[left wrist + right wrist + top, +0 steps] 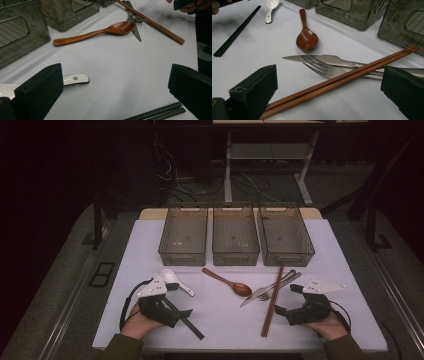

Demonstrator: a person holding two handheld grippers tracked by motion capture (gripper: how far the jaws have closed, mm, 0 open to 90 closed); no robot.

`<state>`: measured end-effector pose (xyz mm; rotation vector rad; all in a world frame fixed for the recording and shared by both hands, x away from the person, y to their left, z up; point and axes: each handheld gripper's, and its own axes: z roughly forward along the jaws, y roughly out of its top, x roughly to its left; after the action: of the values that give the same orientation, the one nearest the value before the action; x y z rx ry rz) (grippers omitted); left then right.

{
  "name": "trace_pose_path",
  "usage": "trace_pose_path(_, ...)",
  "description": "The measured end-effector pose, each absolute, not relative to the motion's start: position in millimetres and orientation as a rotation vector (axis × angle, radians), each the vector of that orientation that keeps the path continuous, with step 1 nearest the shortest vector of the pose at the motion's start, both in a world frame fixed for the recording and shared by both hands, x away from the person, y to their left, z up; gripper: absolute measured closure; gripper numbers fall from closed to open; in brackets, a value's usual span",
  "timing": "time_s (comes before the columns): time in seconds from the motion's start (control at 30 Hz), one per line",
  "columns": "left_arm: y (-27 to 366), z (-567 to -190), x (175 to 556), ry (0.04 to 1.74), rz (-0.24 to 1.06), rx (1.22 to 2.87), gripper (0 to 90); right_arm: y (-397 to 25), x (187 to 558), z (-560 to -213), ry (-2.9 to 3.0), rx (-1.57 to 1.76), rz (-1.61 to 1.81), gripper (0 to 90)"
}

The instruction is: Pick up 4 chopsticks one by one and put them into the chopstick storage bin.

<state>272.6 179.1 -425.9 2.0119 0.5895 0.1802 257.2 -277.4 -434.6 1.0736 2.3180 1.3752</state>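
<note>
My left gripper [182,312] [116,75] stands open low over the white table [225,320]. A white ceramic spoon [172,279] [75,78] lies beside its left jaw and black chopsticks [192,325] [160,112] by its right jaw. My right gripper [287,299] [329,75] is open too, and brown chopsticks [273,300] [342,81] run across the gap between its jaws. A steel knife [260,292] [332,59] and fork [324,68] lie under those chopsticks. A wooden spoon [230,282] [100,32] [306,38] rests mid-table.
Three grey see-through bins [183,234] [235,234] [285,236] stand in a row at the back of the table, with nothing in them. A desk frame and cables [250,180] lie on the dark floor beyond.
</note>
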Motion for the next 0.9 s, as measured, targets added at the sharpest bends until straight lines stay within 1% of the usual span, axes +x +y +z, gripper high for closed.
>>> trace_pose_path(0.2,178.5,-426.2,273.1,0.593,0.172,2.022,0.4,-280.3,258.0,-434.5,2.308,1.089,1.382,0.7)
trace_pose_path(0.4,178.0,-425.0,272.0,0.588,0.17,2.036,7.0,-280.7,258.8,-434.5,2.303,1.092,1.393,0.6)
trace_pose_path(0.5,178.7,-425.0,272.3,0.587,0.174,2.048,15.2,-280.0,259.5,-434.4,2.303,1.096,1.39,0.7)
trace_pose_path(0.57,179.2,-424.9,272.8,0.574,0.171,2.064,18.5,-279.4,260.3,-434.2,2.3,1.1,1.393,0.7)
trace_pose_path(0.67,179.5,-424.6,273.8,0.582,0.166,2.067,27.3,-278.8,259.8,-435.5,2.302,1.107,1.374,0.7)
trace_pose_path(0.9,186.2,-422.9,280.4,0.62,0.218,2.103,55.6,-278.3,259.5,-436.3,2.307,1.111,1.367,0.7)
